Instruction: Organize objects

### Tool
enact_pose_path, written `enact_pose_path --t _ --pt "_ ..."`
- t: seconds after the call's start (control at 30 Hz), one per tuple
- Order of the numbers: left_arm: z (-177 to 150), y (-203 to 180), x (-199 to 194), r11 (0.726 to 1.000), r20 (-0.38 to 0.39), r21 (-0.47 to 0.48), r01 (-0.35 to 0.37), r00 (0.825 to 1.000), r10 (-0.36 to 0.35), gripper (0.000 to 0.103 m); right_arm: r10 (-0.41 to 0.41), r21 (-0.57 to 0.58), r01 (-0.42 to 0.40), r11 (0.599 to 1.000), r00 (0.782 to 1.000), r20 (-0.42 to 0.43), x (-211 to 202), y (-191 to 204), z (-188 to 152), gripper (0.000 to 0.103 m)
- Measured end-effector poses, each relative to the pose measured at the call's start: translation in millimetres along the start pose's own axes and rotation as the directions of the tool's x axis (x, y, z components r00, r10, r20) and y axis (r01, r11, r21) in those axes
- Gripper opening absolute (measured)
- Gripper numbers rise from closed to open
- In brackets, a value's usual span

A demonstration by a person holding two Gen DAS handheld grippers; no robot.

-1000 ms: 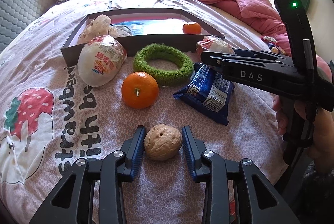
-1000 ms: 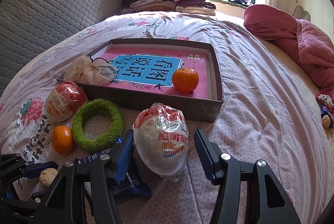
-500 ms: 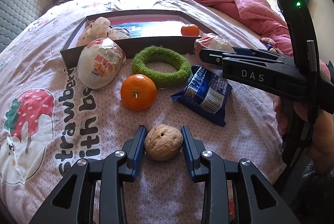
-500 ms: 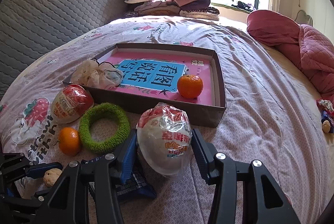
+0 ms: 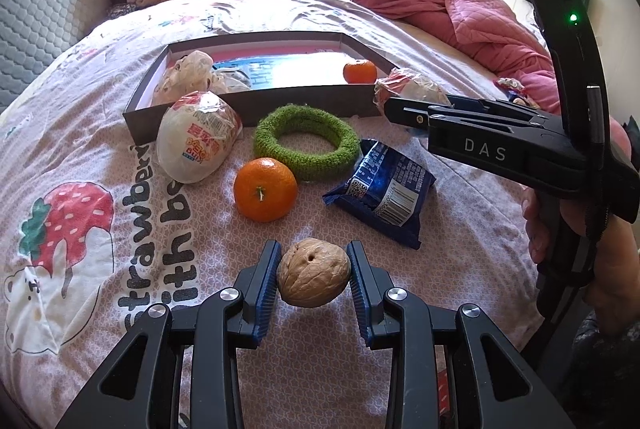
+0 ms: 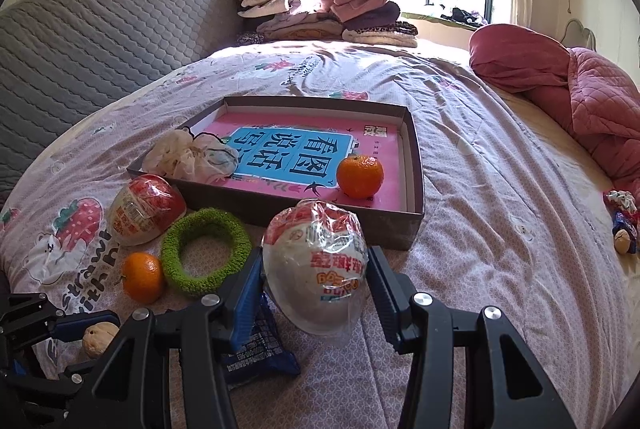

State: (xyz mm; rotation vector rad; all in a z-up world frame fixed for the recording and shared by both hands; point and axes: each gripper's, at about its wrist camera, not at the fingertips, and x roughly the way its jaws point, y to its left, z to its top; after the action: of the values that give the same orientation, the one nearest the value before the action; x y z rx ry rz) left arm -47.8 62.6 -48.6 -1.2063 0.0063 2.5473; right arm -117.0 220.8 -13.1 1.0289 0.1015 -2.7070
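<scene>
My left gripper (image 5: pixel 313 279) is shut on a walnut (image 5: pixel 313 277) and holds it just above the bedsheet. My right gripper (image 6: pixel 316 279) is shut on a wrapped white-and-red snack ball (image 6: pixel 318 267), lifted off the bed in front of the brown box (image 6: pixel 414 189). The box holds an orange (image 6: pixel 359 176) and a crumpled plastic bag (image 6: pixel 188 157). On the sheet lie a second wrapped ball (image 5: pixel 196 141), an orange (image 5: pixel 265 194), a green fuzzy ring (image 5: pixel 307 141) and a blue snack packet (image 5: pixel 382 191).
Folded clothes (image 6: pixel 320 9) are stacked at the head of the bed. A pink quilt (image 6: pixel 560 85) lies bunched at the right. Small toys (image 6: pixel 622 221) sit at the right edge. A grey quilted headboard (image 6: pixel 80 29) lines the left.
Both grippers have closed: the left on the walnut, the right on the wrapped ball. Both have risen a little with their objects.
</scene>
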Motion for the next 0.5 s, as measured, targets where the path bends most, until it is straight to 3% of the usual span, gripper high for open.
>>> enact_pose_path --t 0.5 --pt "8 -3 -18 0.999 0.045 0.018 -0.029 0.999 0.028 0.034 0.009 0.007 -0.01 1.0 0.998 0.055 -16 0 6 0.051"
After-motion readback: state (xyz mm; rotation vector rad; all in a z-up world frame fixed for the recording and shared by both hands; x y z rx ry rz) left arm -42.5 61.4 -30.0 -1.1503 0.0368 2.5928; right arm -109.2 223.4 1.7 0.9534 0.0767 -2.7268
